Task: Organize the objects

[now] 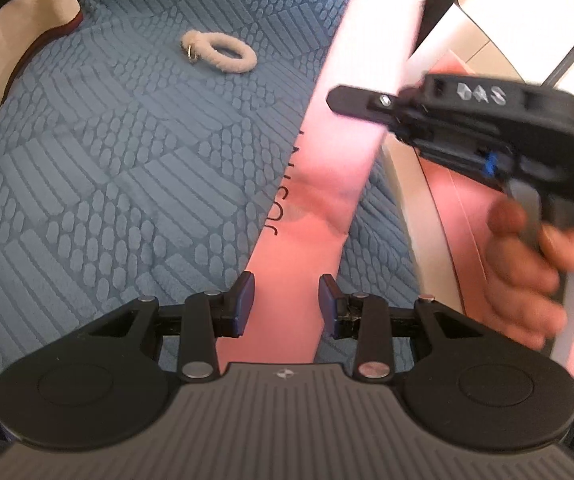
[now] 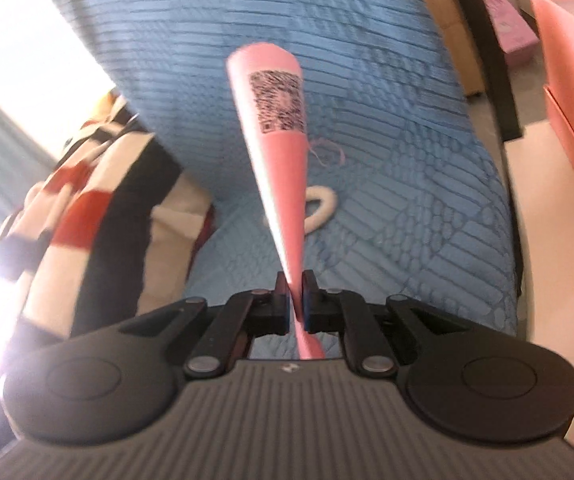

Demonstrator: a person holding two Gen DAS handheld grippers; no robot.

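Right gripper (image 2: 295, 280): clamped edge-on on pink card (image 2: 281, 128), above blue bedspread (image 2: 407, 200).
Left gripper (image 1: 286, 292): jaws apart, astride that card, not pressing.
Risk: thin card may slip or bend.

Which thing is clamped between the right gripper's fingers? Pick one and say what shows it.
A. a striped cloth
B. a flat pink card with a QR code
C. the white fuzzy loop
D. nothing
B: in the right wrist view the right gripper is shut on the flat pink card, edge-on between its fingers, while the white fuzzy loop lies on the blue quilted cover.
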